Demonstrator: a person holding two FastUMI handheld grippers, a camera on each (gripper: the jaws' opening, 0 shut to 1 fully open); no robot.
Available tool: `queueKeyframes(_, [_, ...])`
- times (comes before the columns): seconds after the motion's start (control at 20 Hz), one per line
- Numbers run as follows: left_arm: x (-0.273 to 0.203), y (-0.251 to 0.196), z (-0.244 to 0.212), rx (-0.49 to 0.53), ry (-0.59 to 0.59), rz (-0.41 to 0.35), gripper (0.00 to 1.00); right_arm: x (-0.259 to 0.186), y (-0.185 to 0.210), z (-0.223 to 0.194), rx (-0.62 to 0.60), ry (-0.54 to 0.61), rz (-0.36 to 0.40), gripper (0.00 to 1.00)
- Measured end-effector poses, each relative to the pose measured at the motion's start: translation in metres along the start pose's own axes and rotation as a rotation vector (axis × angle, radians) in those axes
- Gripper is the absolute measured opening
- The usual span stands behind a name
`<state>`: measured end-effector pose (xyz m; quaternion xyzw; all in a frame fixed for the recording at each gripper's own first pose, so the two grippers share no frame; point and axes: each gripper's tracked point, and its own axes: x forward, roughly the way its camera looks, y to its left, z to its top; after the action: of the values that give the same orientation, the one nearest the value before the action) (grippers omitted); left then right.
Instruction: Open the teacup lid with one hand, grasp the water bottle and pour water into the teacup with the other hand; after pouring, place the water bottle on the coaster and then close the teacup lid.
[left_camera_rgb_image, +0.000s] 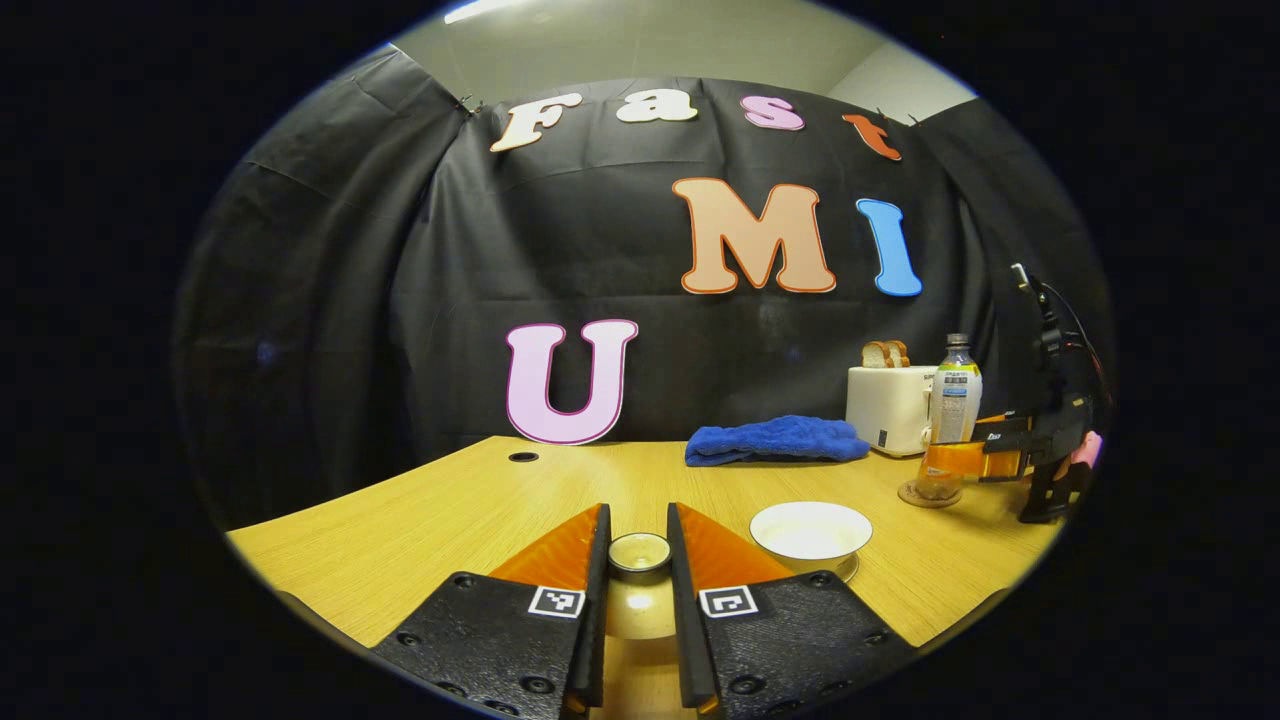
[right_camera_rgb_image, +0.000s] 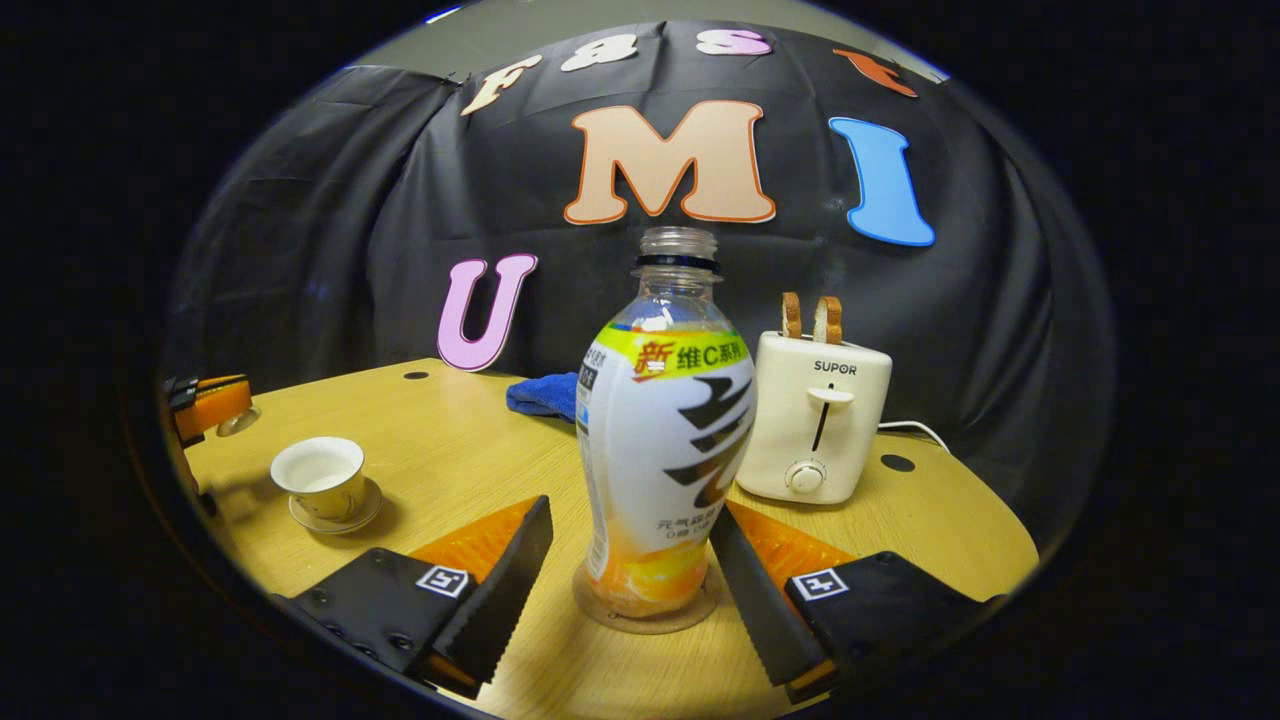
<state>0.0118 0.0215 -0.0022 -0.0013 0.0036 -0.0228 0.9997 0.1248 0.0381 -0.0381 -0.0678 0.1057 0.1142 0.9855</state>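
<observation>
**Materials & finish, quick notes**

Table (right_camera_rgb_image: 480, 450): pale wood grain, smooth, low sheen. Water bottle (right_camera_rgb_image: 668, 440): clear plastic w/ glossy printed wrap. Coaster (right_camera_rgb_image: 600, 608): matt, cork-like. Teacup (right_camera_rgb_image: 322, 475) & saucer (right_camera_rgb_image: 335, 520): glossy white glazed ceramic. Teacup lid (left_camera_rgb_image: 639, 551): shiny glaze. Toaster (right_camera_rgb_image: 820, 425): smooth cream plastic, satin. Towel (left_camera_rgb_image: 775, 440): blue fluffy cloth. Booth wall (left_camera_rgb_image: 330, 300): matt black cloth, creased.

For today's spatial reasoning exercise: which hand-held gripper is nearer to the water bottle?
Right. The right hand-held gripper straddles the water bottle on its coaster, fingers either side with gaps. The left hand-held gripper holds the teacup lid beside the open teacup, well away.
</observation>
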Motion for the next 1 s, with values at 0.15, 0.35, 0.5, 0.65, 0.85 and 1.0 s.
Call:
queueKeyframes(0.15, [-0.001, 0.0, 0.001, 0.0, 0.0, 0.0, 0.27, -0.007, -0.002, -0.001, -0.02, -0.006, -0.023, 0.94])
queueKeyframes(0.35, [-0.001, -0.001, 0.0, 0.0, 0.0, -0.002, 0.27, -0.027, -0.01, 0.003, -0.032, -0.048, -0.083, 0.94])
queueKeyframes(0.5, [-0.001, -0.001, 0.0, -0.001, -0.002, -0.004, 0.27, -0.049, -0.01, 0.01, -0.027, -0.111, -0.087, 0.94])
queueKeyframes(0.65, [0.0, -0.001, 0.001, -0.001, -0.003, -0.005, 0.27, -0.07, -0.013, 0.018, 0.004, -0.188, -0.101, 0.94])
queueKeyframes(0.85, [0.0, -0.003, 0.0, 0.0, -0.002, -0.012, 0.27, -0.089, -0.024, 0.014, 0.155, -0.207, -0.091, 1.0])
queueKeyframes(1.0, [0.0, -0.004, 0.001, 0.0, -0.003, -0.017, 0.27, -0.103, -0.038, 0.012, 0.139, -0.209, -0.16, 0.95])
